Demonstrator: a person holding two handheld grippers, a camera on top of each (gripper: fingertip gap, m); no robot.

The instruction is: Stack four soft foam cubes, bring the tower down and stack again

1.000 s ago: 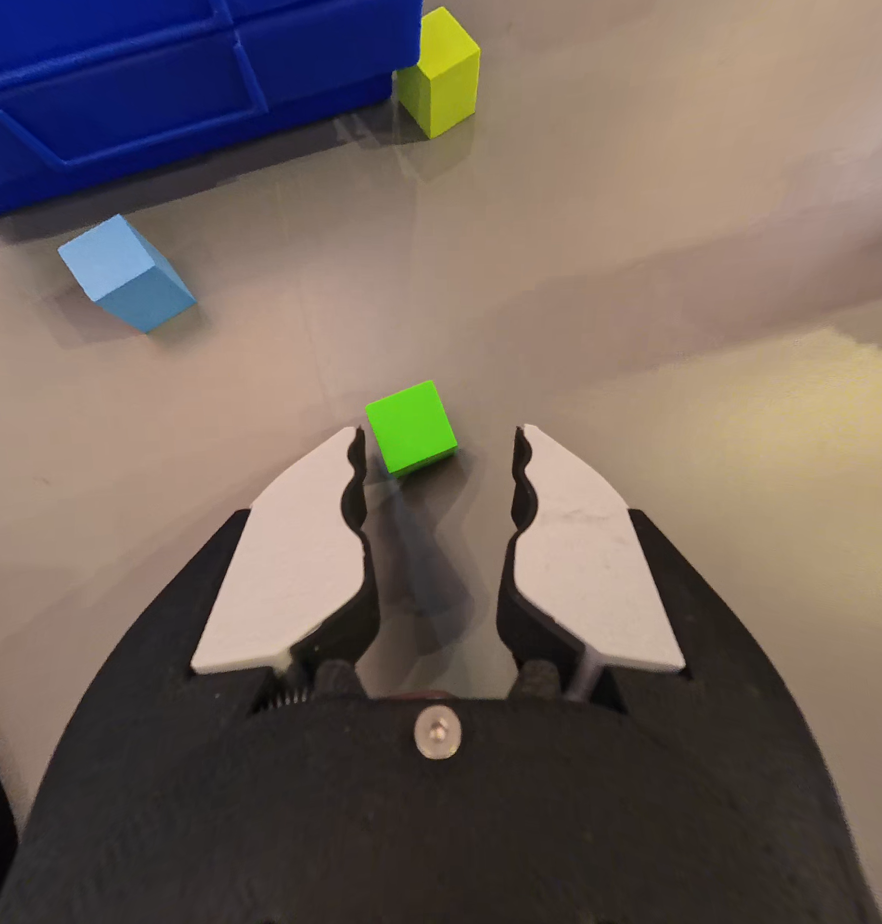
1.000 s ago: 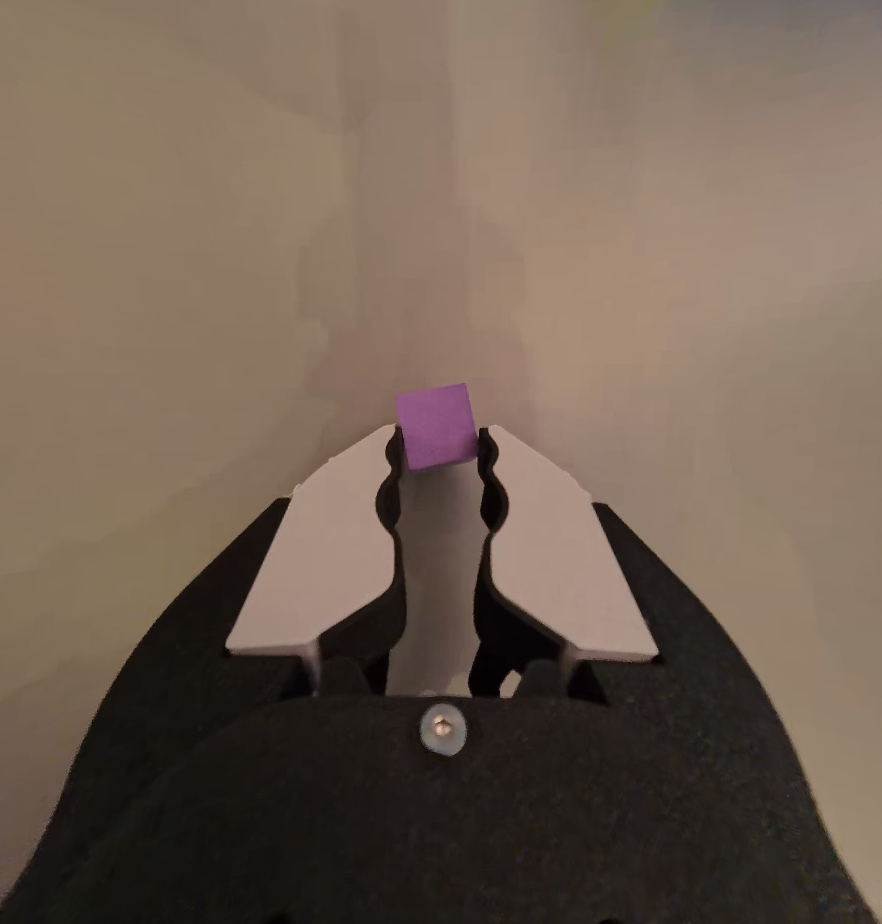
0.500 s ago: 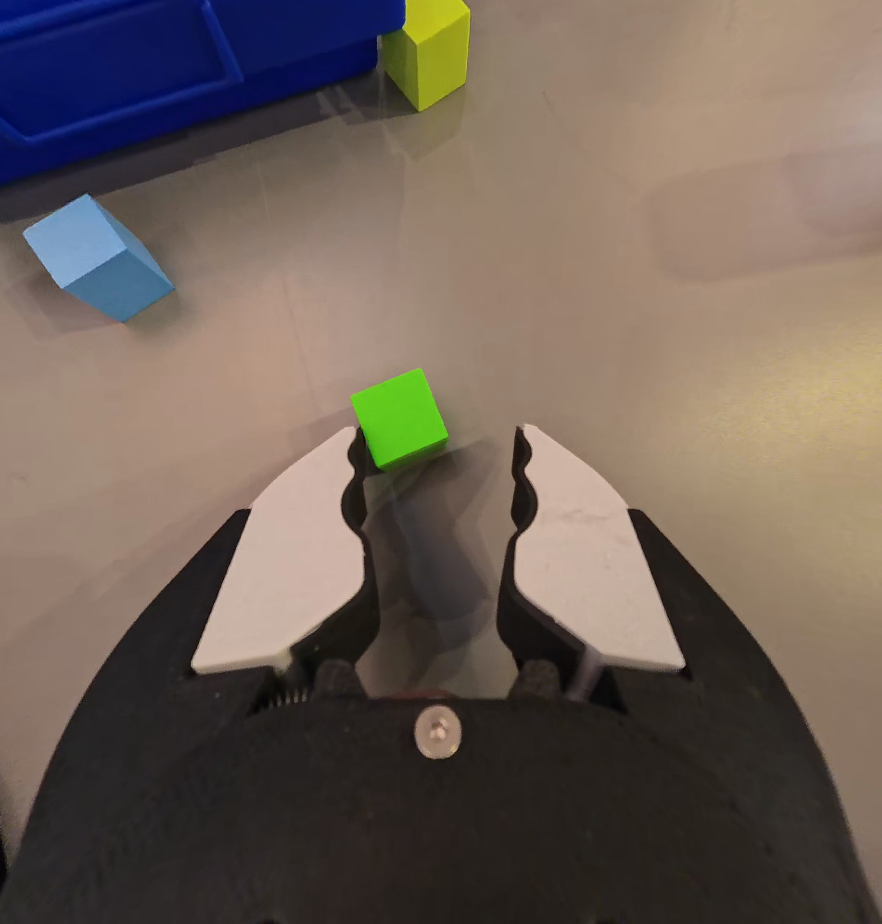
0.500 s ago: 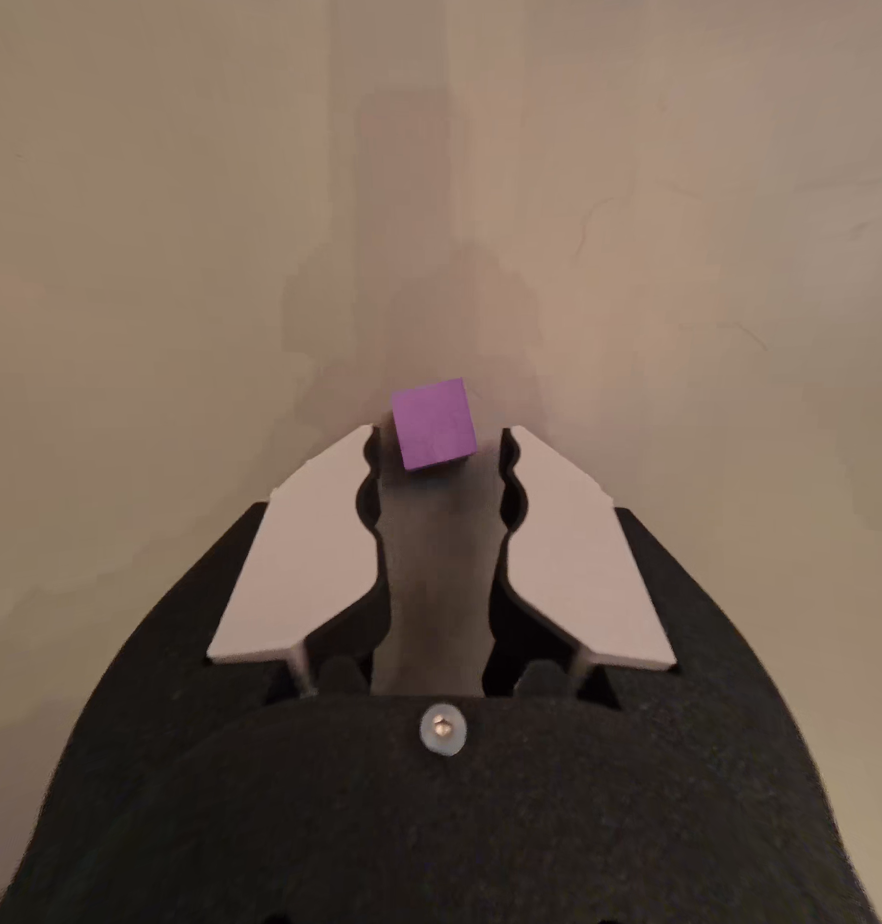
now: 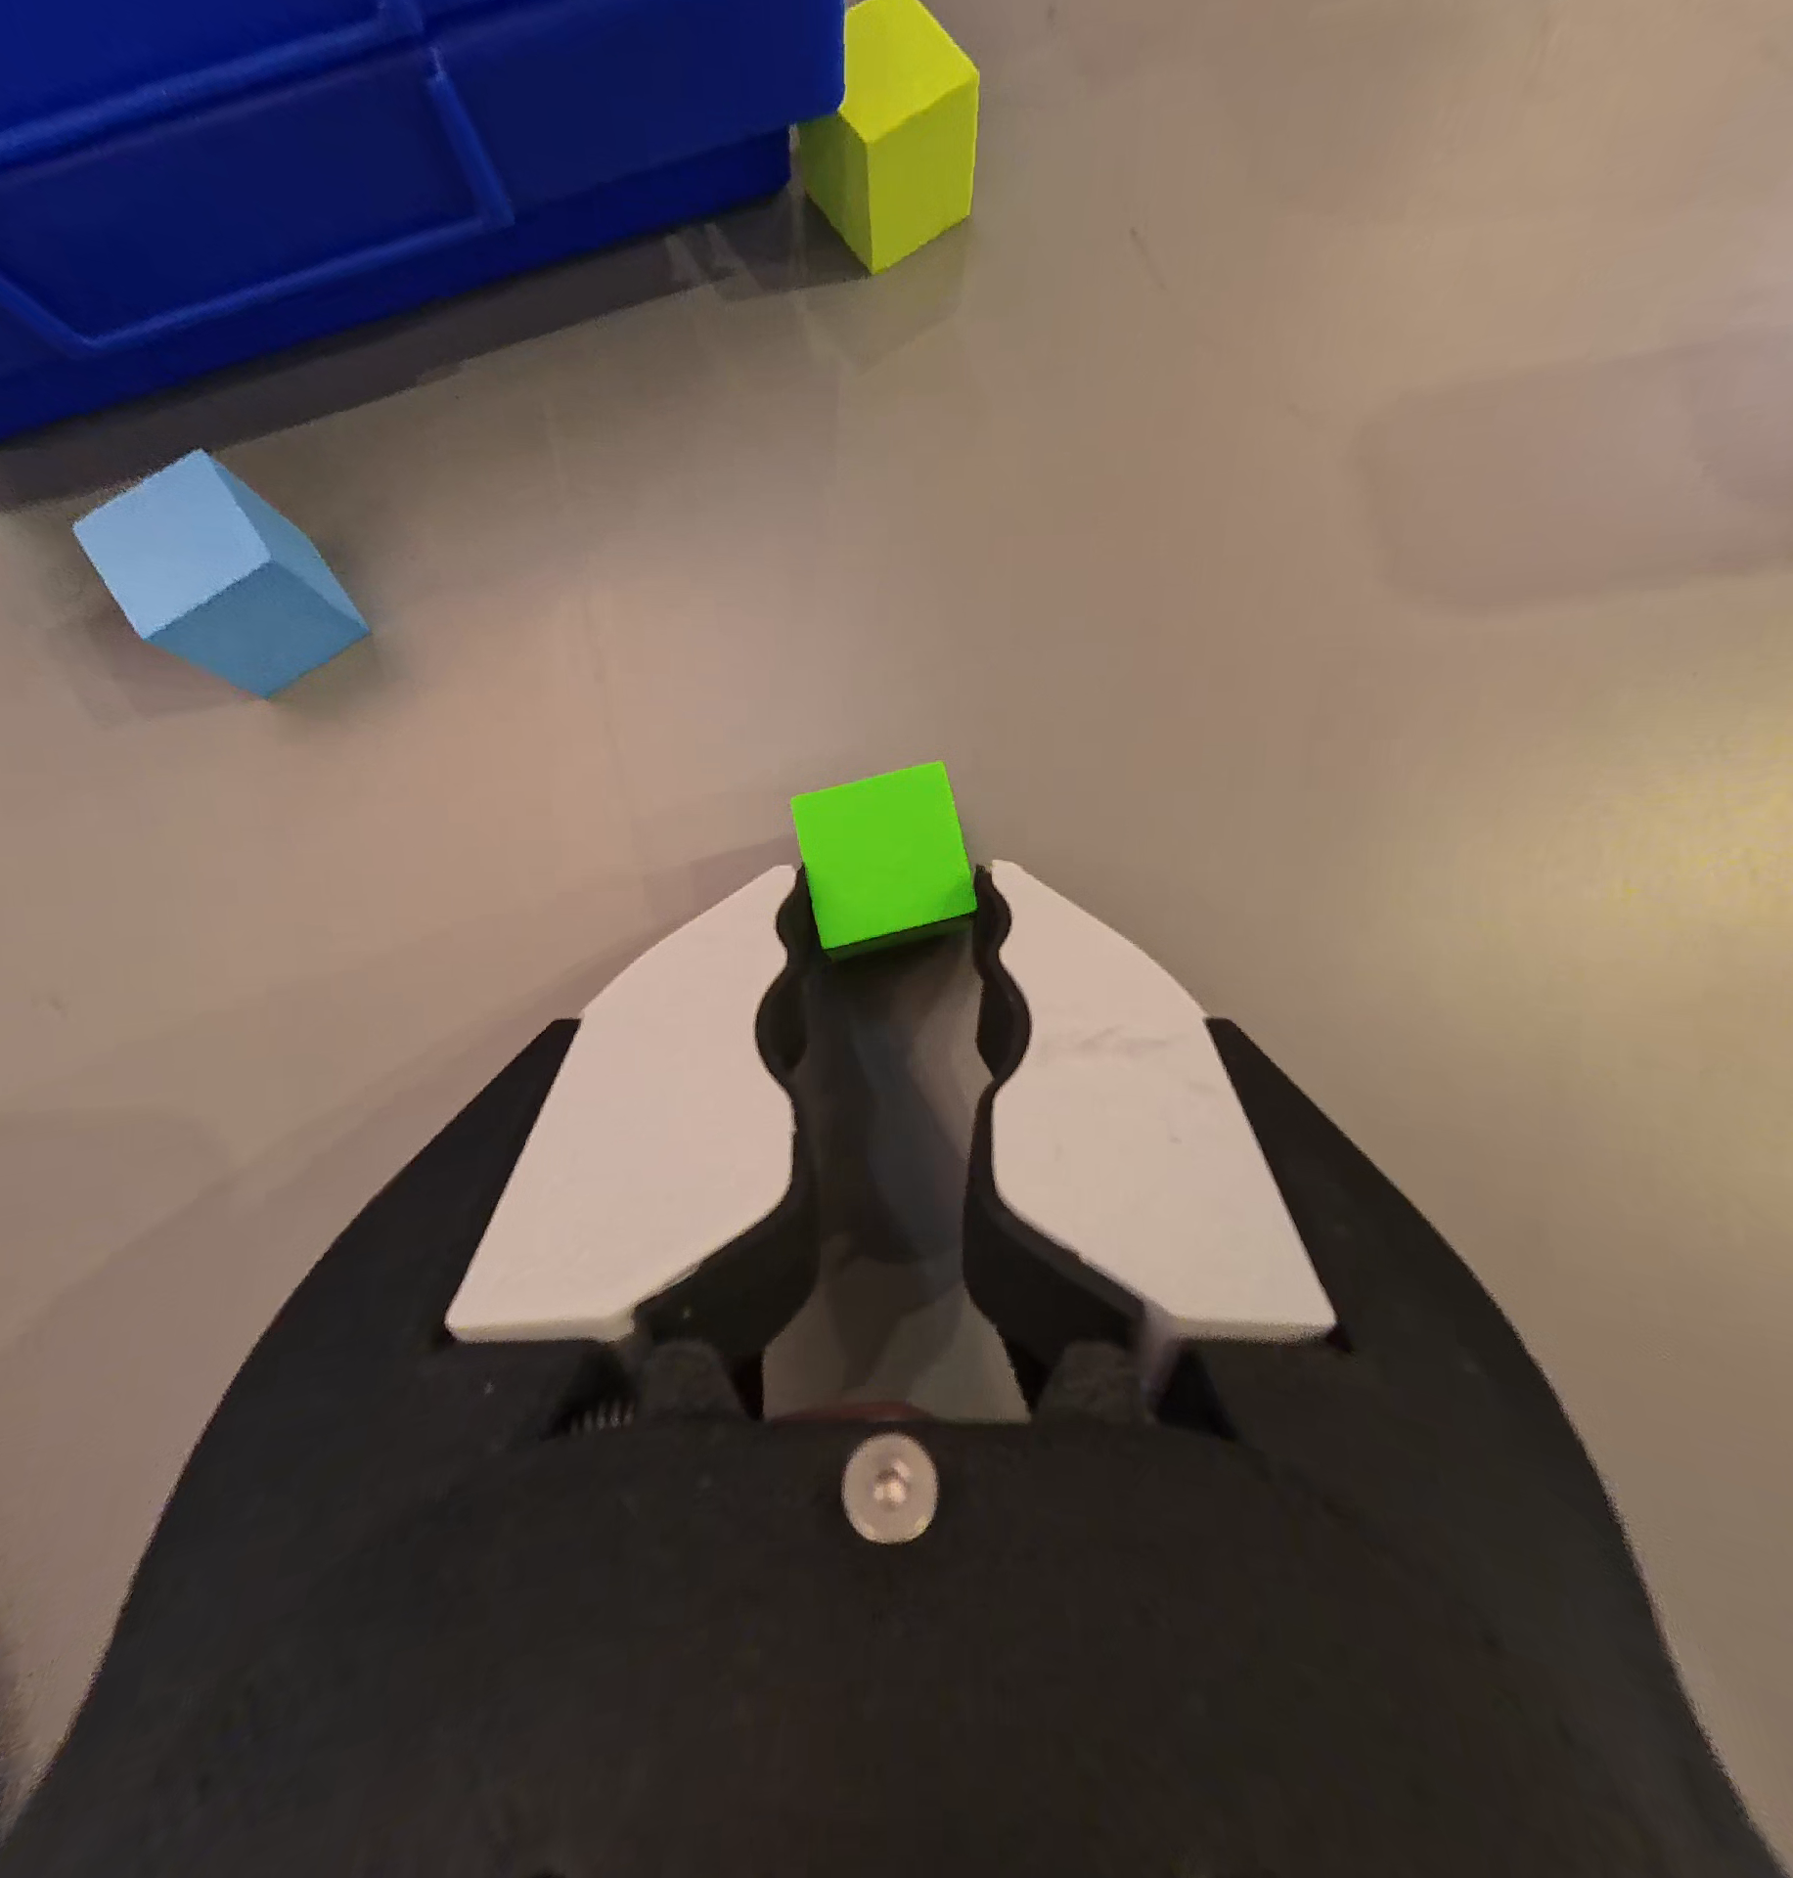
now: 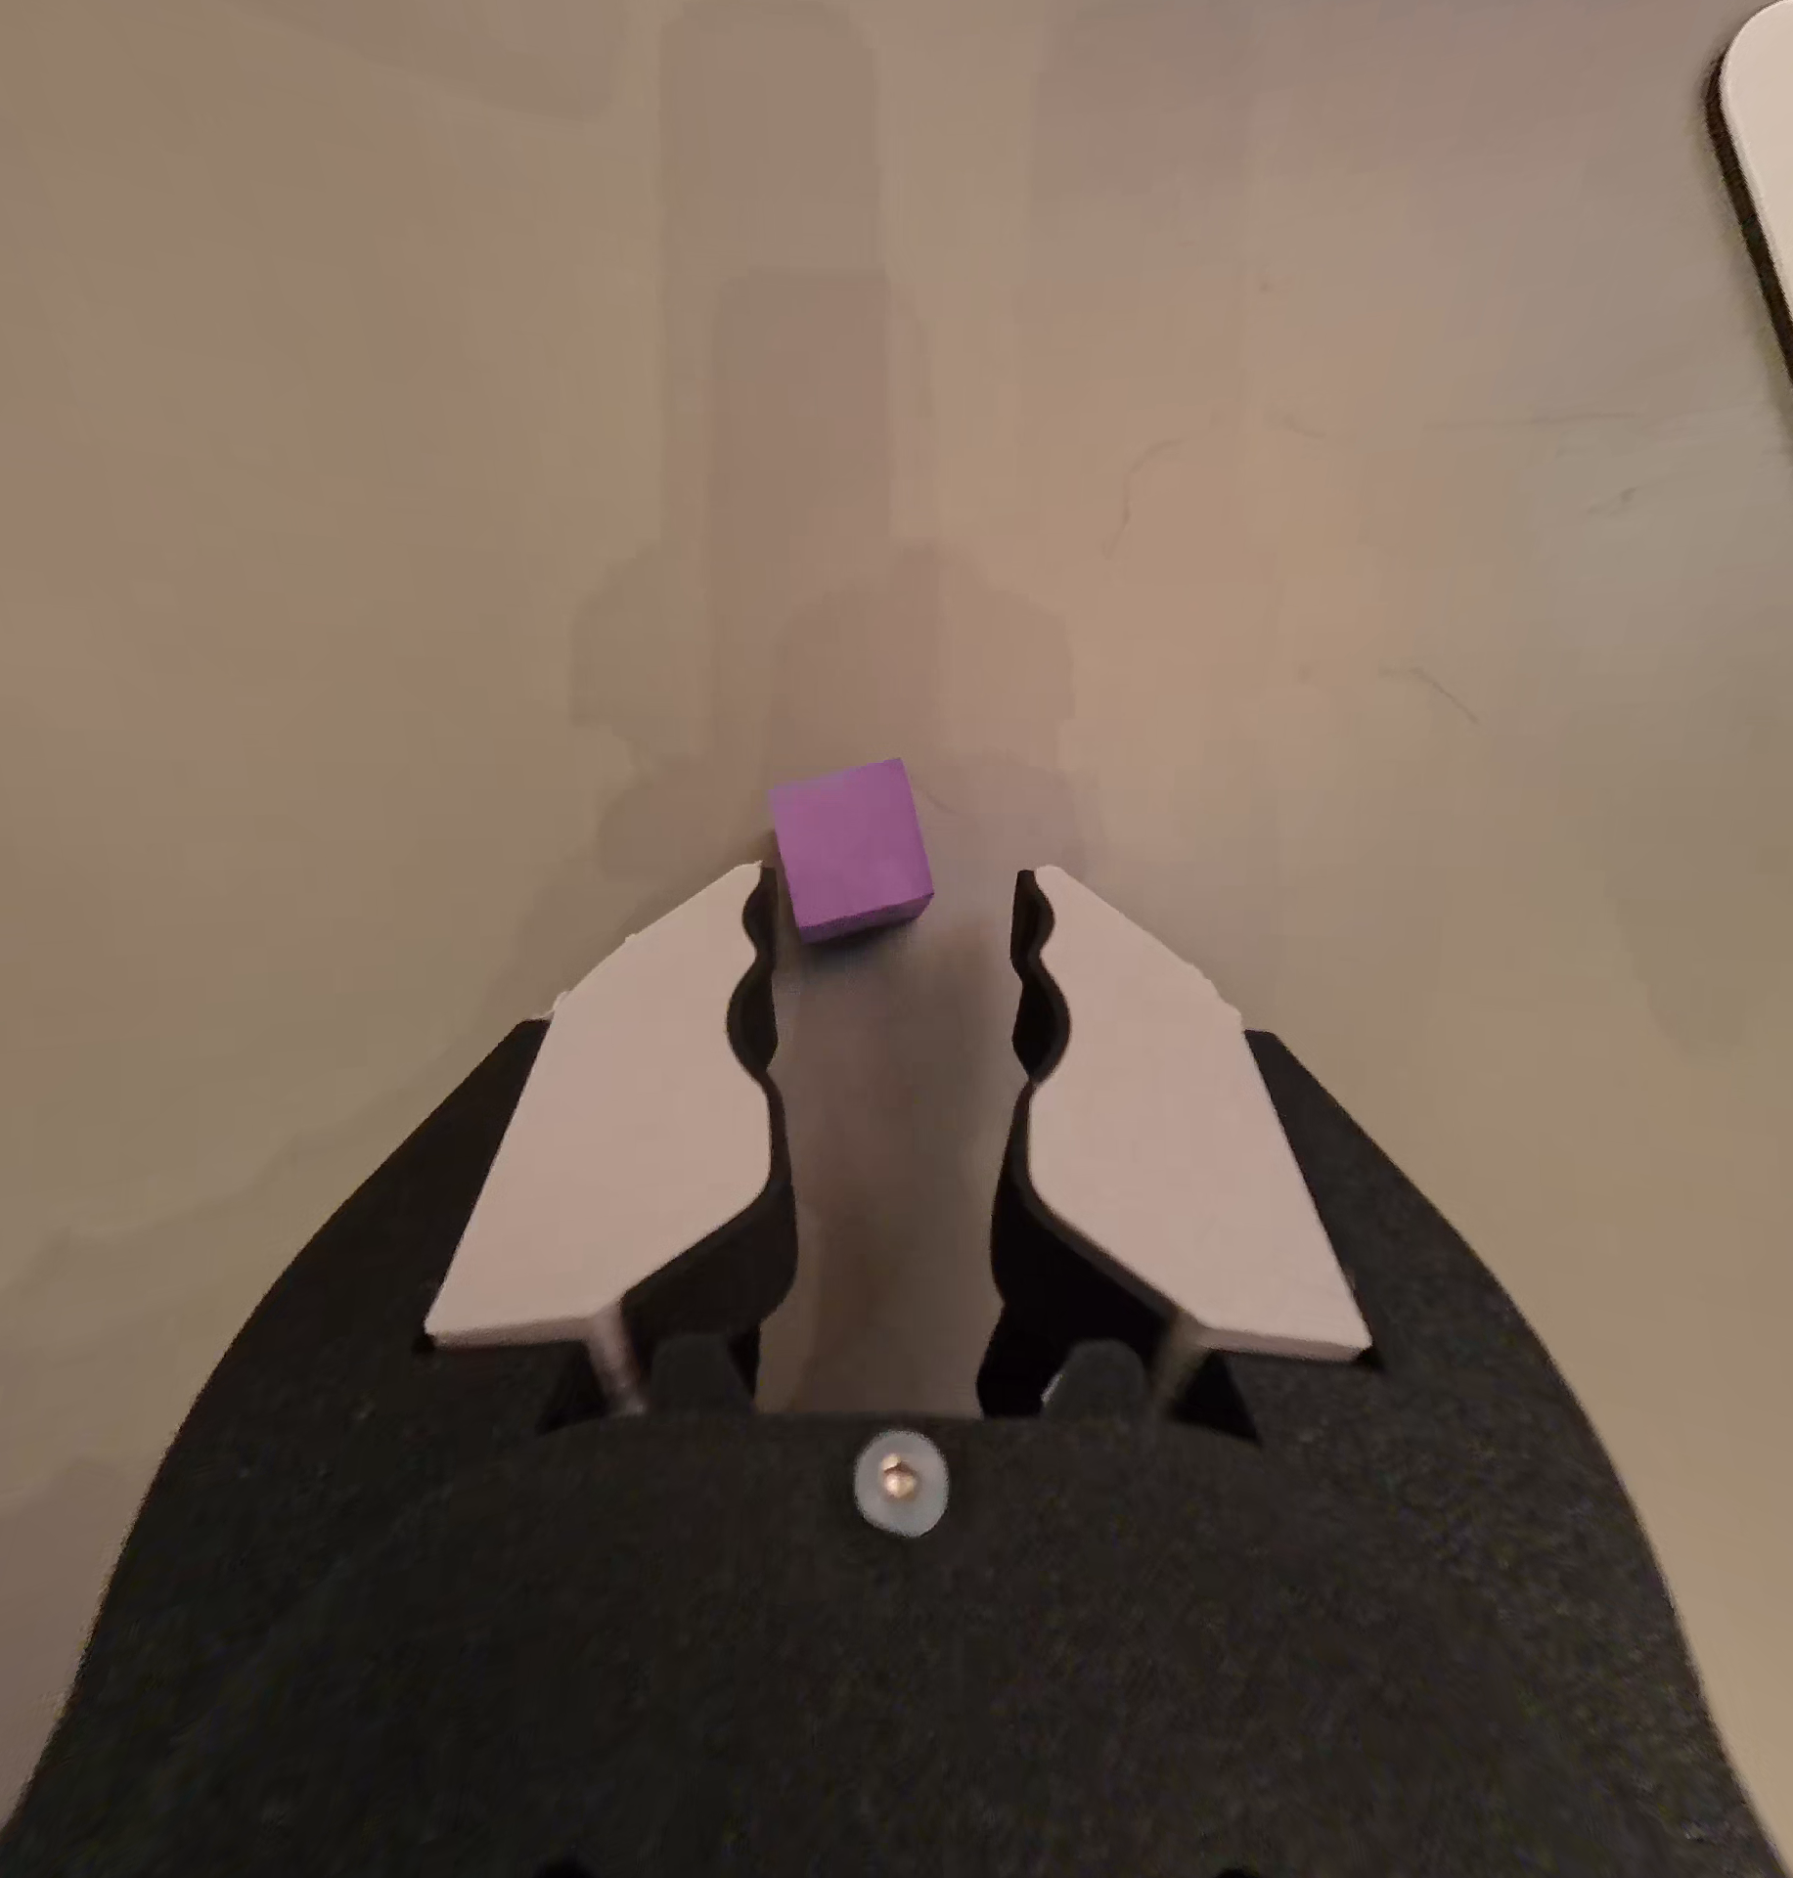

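Observation:
In the left wrist view my left gripper is shut on a bright green foam cube, with both pads pressed against its sides at the fingertips. A light blue cube lies tilted on the table at the far left. A yellow-green cube stands against the blue bin. In the right wrist view my right gripper is open. A purple cube rests on the table between its fingertips, close to the left pad, with a clear gap to the right pad.
A blue plastic bin fills the far left of the left wrist view. A white flat object with a dark rim sits at the far right edge of the right wrist view. The grey table lies around the cubes. The tips of one gripper are about 30 centimetres away from the tips of the other.
My left gripper closed on the green cube, which earlier sat loose by the left pad. My right gripper opened and let go of the purple cube, which now rests on the table.

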